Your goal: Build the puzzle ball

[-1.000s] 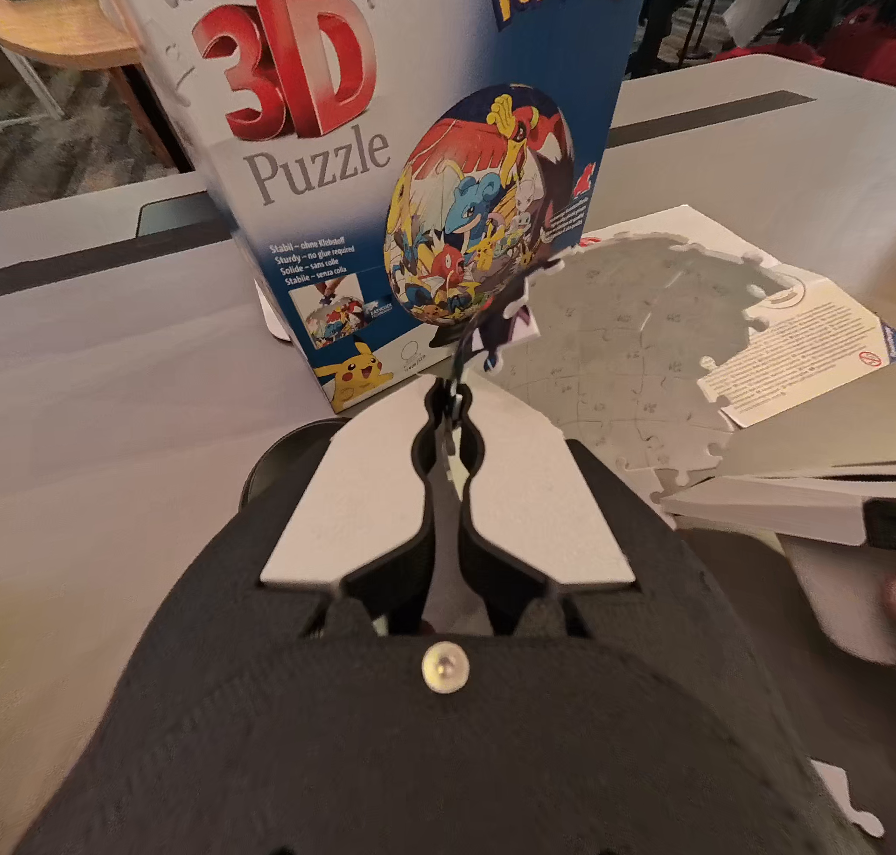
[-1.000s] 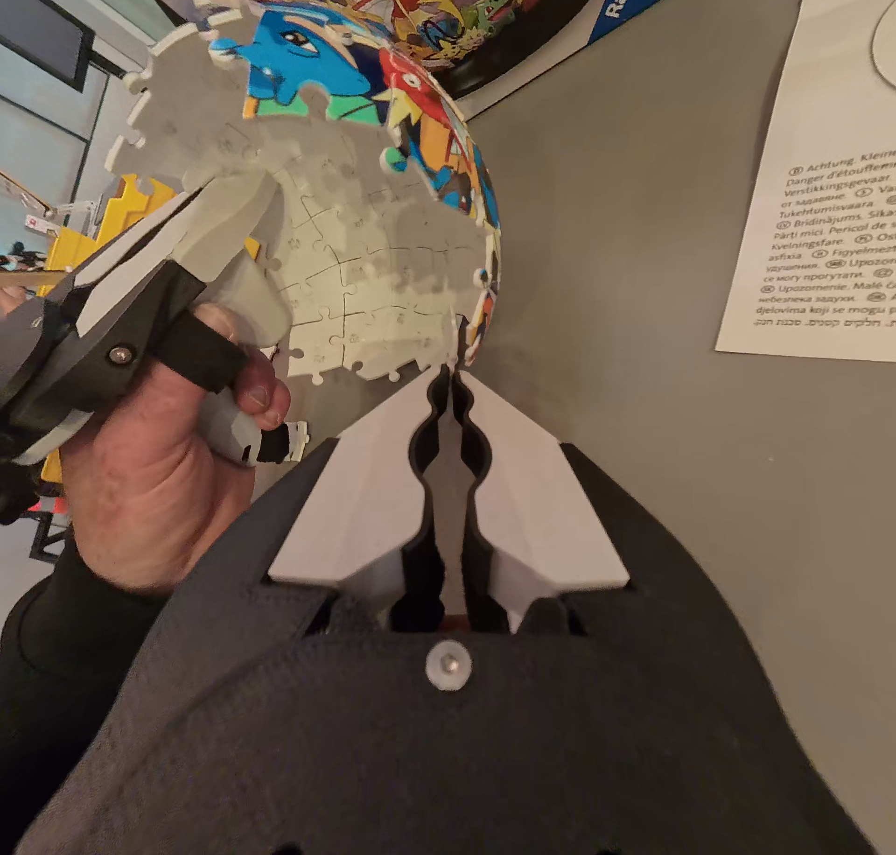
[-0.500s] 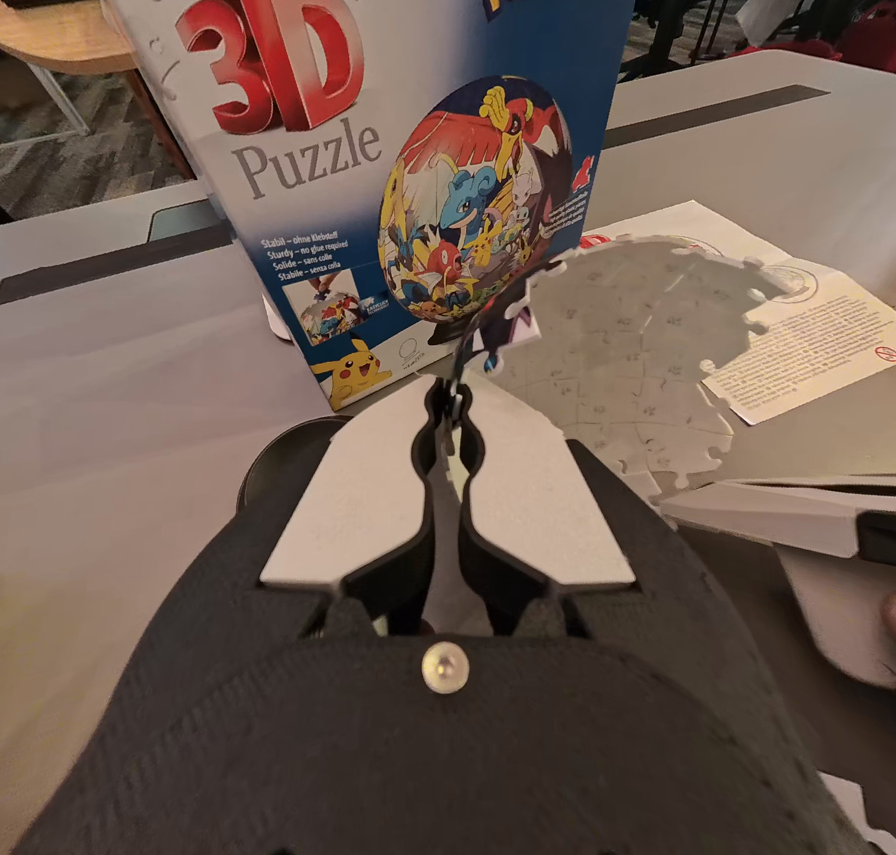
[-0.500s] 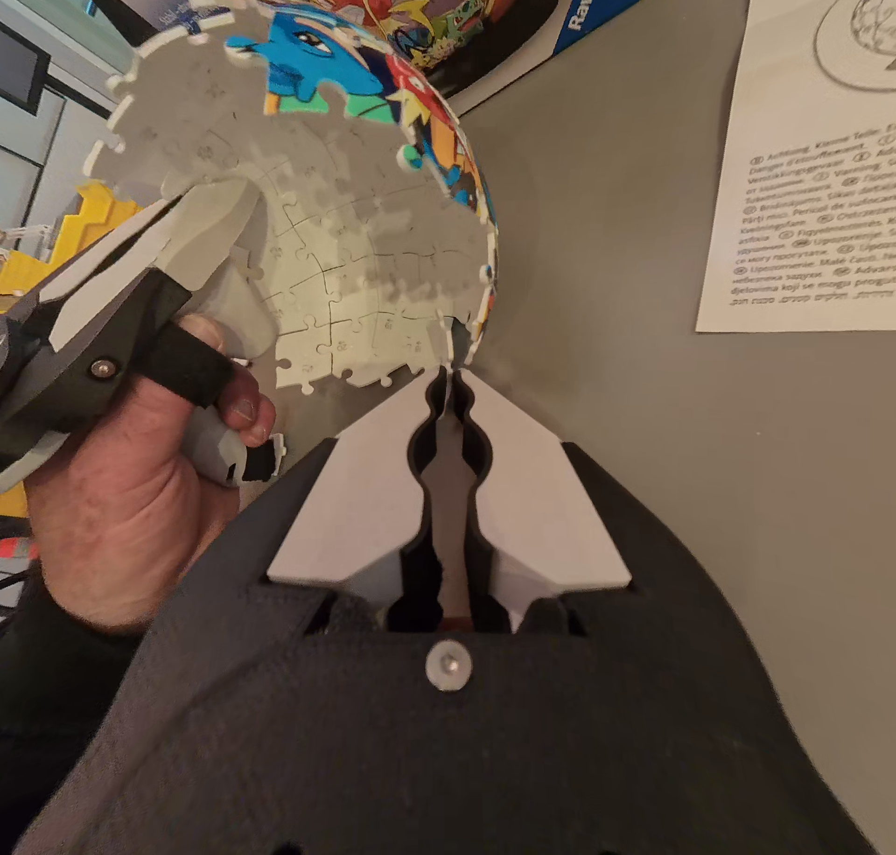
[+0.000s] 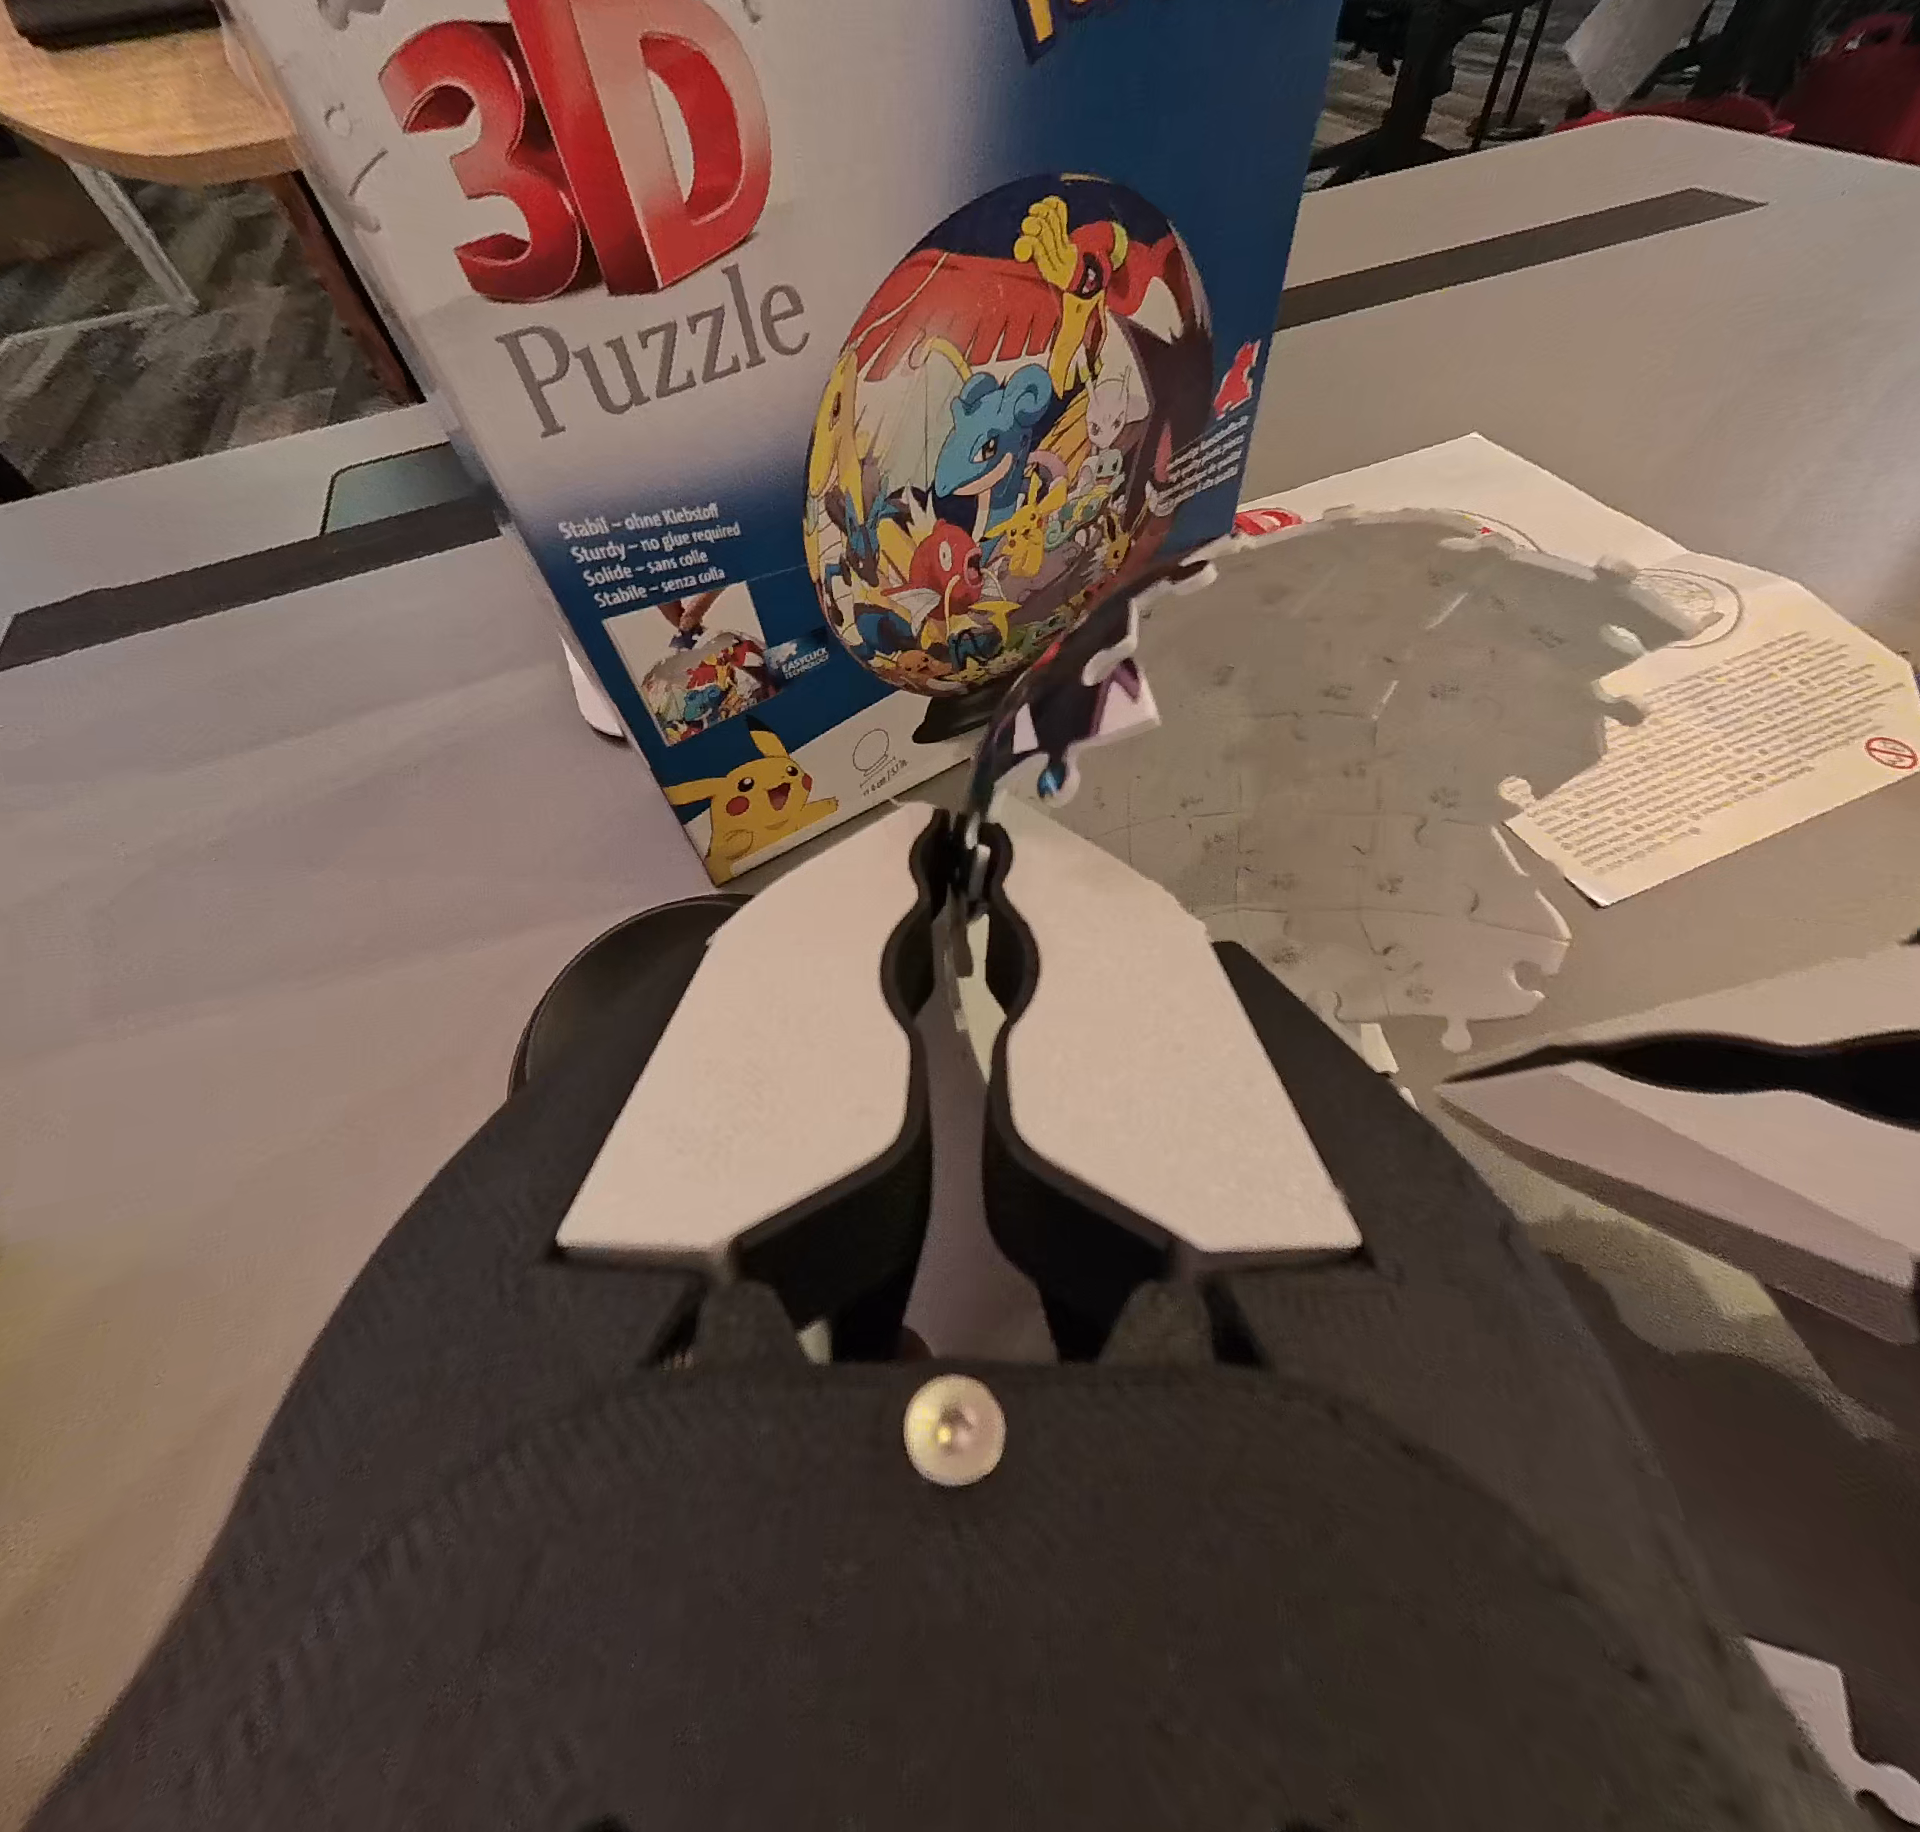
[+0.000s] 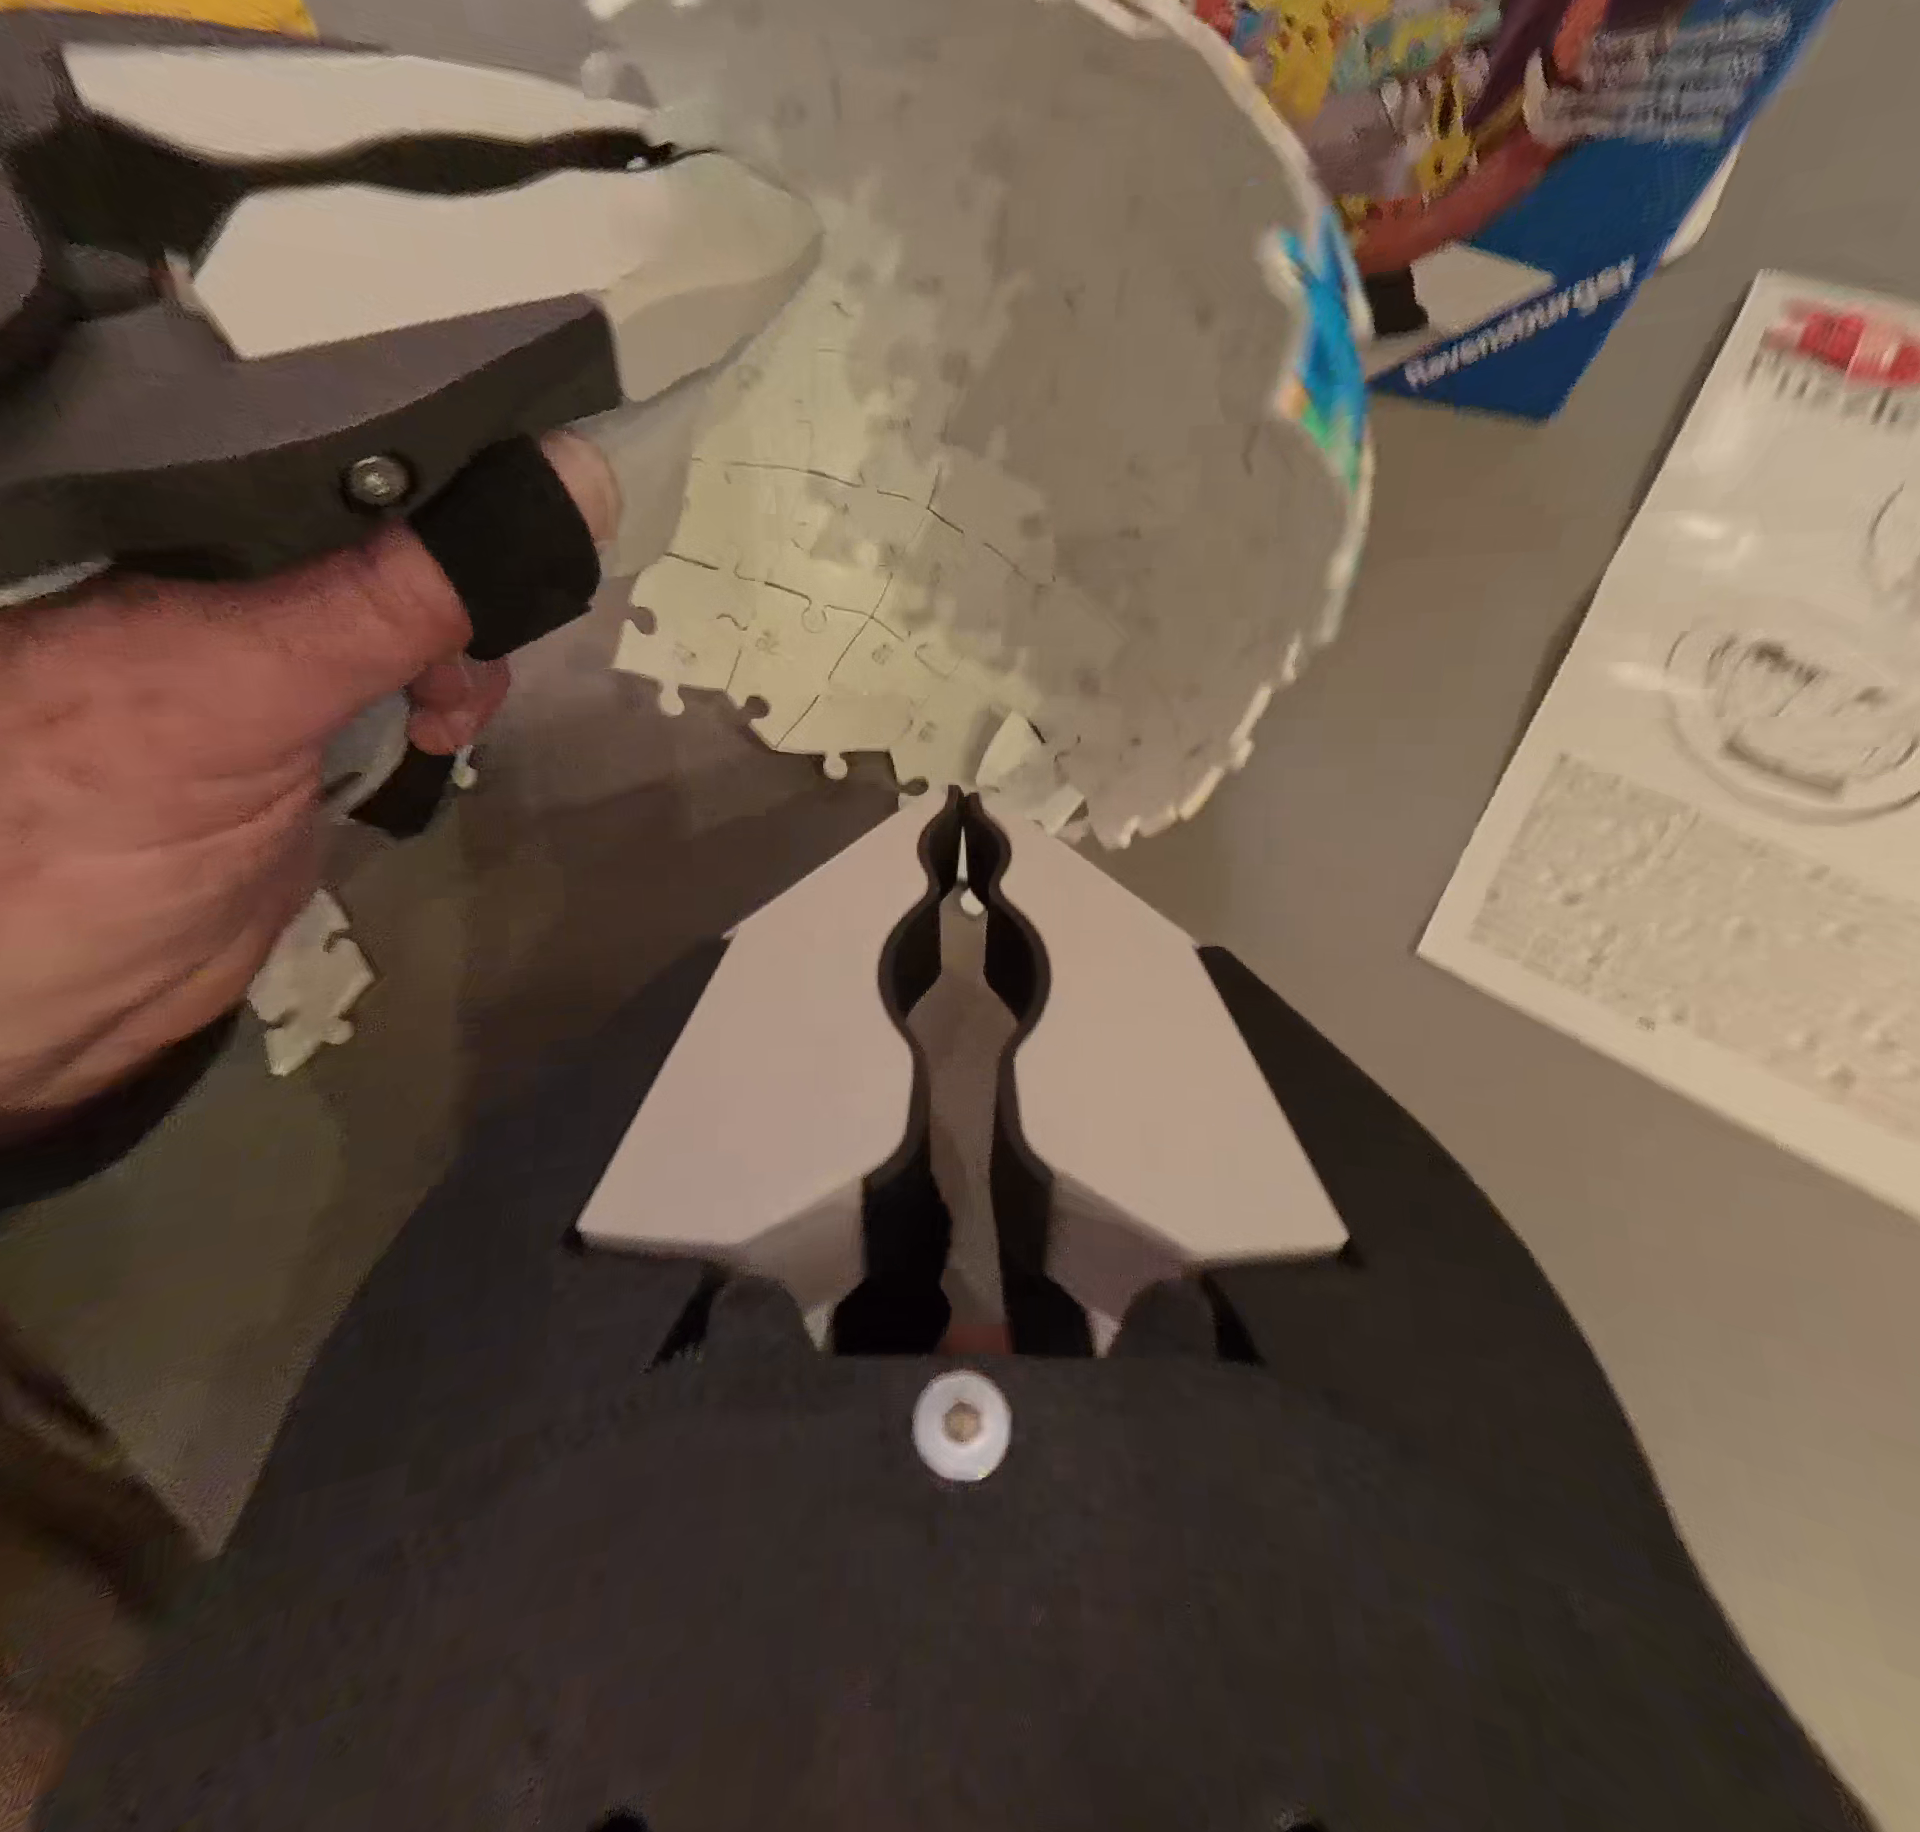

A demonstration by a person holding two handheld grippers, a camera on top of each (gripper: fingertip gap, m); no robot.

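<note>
The half-built puzzle ball (image 5: 1382,743), a curved shell of interlocked plastic pieces with a plain pale-grey inside and a colourful cartoon print on its outer face, is held up off the grey tabletop (image 5: 260,847) between the two hand-held tools. The left gripper (image 5: 961,847), black-bodied with white finger plates, is clenched on the shell's rim at its near-left edge, where a dark printed piece sticks up from between the tips. In the right wrist view the right gripper (image 6: 961,811), of the same build, has its fingers pressed together on the lower edge of the shell (image 6: 987,411); the left gripper (image 6: 665,151) shows there at upper left, pinching the opposite rim, with a person's hand (image 6: 177,795) wrapped round its handle. Behind the shell stands a tall blue and white cardboard puzzle box (image 5: 831,328) printed with a picture of the finished ball. A white printed instruction sheet (image 6: 1704,795) lies flat on the table to the right. A loose pale puzzle piece (image 6: 307,982) rests on the table below the hand.
</note>
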